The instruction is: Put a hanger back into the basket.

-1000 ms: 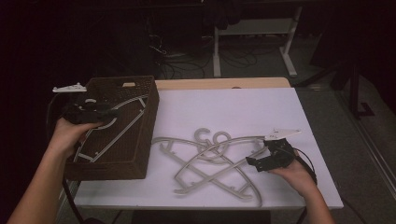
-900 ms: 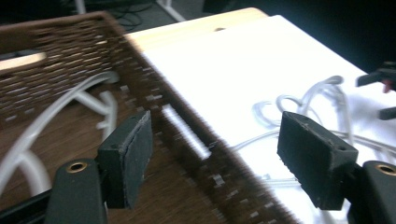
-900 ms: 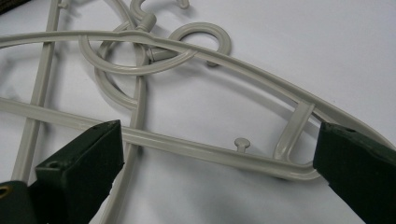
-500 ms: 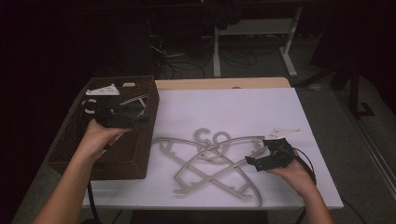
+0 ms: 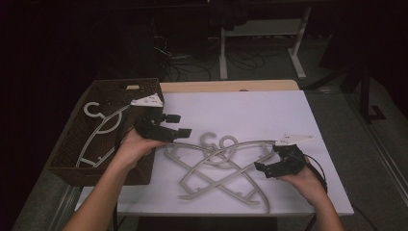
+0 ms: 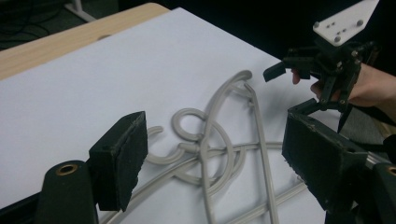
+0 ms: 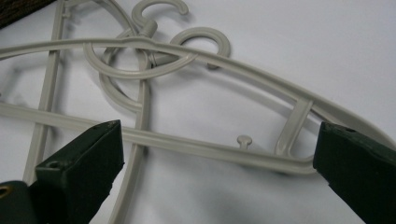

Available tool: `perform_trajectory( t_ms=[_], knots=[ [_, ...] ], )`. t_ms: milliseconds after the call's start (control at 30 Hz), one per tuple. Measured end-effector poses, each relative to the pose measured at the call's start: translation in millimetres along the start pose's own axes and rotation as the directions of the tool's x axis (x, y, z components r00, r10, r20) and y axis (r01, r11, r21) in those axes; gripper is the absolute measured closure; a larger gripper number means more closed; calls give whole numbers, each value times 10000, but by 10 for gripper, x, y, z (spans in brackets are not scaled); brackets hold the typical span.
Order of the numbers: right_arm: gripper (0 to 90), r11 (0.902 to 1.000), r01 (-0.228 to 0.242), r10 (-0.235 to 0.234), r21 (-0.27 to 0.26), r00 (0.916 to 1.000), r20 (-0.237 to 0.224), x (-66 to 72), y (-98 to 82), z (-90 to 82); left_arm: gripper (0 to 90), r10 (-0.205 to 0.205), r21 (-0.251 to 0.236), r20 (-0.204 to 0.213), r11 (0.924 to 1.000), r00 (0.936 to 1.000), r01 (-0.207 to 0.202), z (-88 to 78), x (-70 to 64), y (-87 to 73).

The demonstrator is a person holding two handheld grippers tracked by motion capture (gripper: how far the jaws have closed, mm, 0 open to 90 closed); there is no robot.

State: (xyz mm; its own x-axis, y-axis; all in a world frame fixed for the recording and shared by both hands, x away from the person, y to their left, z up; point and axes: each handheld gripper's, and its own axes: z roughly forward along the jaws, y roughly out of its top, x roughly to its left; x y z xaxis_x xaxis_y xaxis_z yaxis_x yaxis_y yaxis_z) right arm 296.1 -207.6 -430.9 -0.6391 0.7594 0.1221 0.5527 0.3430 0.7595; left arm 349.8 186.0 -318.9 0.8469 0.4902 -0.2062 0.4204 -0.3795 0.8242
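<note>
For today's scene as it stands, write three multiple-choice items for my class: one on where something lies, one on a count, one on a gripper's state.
1. Where does the hanger with its hook at the far left lie?
A. Inside the wicker basket
B. On the floor
C. On the white table top

2. How many hangers lie crossed on the white table top?
A. One
B. Two
C. Five

3. How do the jaws of the left gripper stand?
A. Shut on a hanger
B. Shut on the basket's rim
C. Open, holding nothing

Answers:
1 A, since the high view shows it within the basket's brown walls.
2 B, since two crossed hangers with two hooks show there.
3 C, since the left gripper view shows its pads wide apart above the hangers.
</note>
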Motion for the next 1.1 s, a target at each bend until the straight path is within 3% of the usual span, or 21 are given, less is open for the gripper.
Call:
perform_trajectory(
  t_ms=[267, 467, 633, 767, 900, 1067, 1100],
  knots=[
    [17, 9996, -273, 274, -57, 9996, 97, -4, -39, -21, 227, 63, 436, 360, 9990, 9993, -79, 417, -104, -141],
    [17, 9984, -544, 545, -131, 9985, 66, 21, -91, -4, 255, 337, 755, 137, 9965, 9993, -346, 587, -105, -293],
    [17, 9985, -536, 537, -85, 9985, 99, 19, -114, 7, 359, 374, 1180, 34, 9923, 9993, -375, 703, -67, -459],
    [17, 9990, -438, 437, 44, 9990, 100, 30, -133, 26, 422, 446, 1546, -233, 9872, 9987, -405, 734, -43, -577],
    [17, 9992, -384, 383, 79, 9993, 37, 34, -152, 48, 451, 687, 2043, -479, 9772, 9965, -575, 795, -49, -689],
    [17, 9992, -399, 399, 23, 9992, 59, 37, -147, 54, 474, 670, 2405, -459, 9691, 9967, -540, 890, -22, -769],
    [17, 9993, -385, 385, 11, 9992, 54, 38, -147, 56, 476, 767, 2567, -497, 9645, 9958, -615, 912, -17, -780]
  ],
)
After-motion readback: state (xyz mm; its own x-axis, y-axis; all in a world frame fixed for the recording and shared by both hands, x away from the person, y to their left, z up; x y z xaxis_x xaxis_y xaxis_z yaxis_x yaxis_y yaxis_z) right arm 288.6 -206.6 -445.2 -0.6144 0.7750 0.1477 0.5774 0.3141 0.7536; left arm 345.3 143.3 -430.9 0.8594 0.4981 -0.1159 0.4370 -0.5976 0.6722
